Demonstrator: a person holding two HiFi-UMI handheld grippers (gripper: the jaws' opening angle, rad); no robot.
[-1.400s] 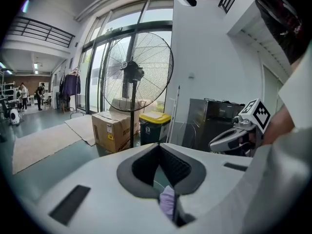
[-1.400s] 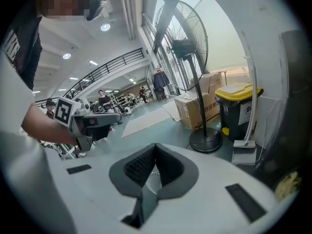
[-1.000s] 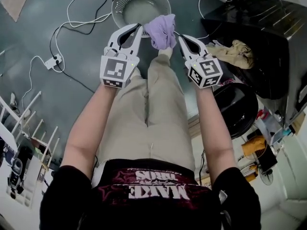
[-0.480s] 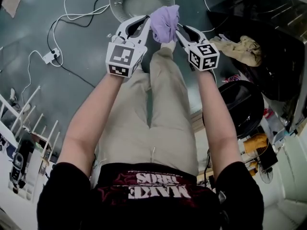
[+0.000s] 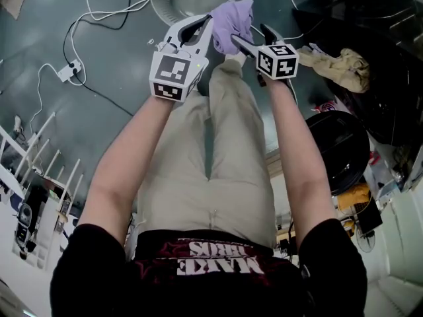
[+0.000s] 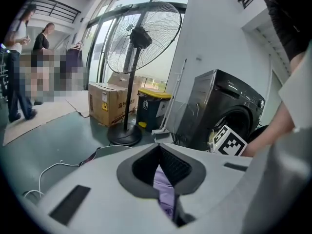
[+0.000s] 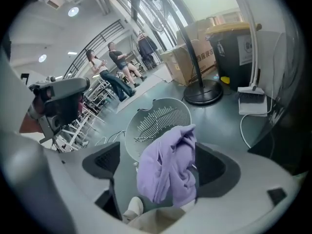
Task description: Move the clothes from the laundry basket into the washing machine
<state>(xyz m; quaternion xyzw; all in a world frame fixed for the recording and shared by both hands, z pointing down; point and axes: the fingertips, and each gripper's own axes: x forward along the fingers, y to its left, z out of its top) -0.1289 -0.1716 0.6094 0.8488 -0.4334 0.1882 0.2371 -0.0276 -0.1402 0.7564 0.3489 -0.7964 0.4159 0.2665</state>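
A purple garment (image 5: 231,20) hangs bunched between my two grippers, above the person's legs. My left gripper (image 5: 209,21) is shut on it; in the left gripper view a fold of the purple garment (image 6: 165,189) is pinched where that gripper's (image 6: 159,149) jaws meet. My right gripper (image 5: 250,33) has just been opening. Its jaws stand wide apart in the right gripper view, and the purple garment (image 7: 168,167) hangs loosely between them without being pressed. The round pale laundry basket (image 5: 173,4) stands on the floor just beyond. The dark washing machine (image 6: 222,108) is at the right.
A beige cloth (image 5: 340,66) lies by the washing machine (image 5: 370,25), above a round black door (image 5: 338,149). White cables and a power strip (image 5: 68,71) trail over the floor at the left. A standing fan (image 6: 130,77), a cardboard box (image 6: 108,104) and a bin (image 6: 152,110) stand beyond.
Both grippers have sunk toward the basket with the purple garment. The right gripper's jaws have opened off the garment; the left gripper still grips it.
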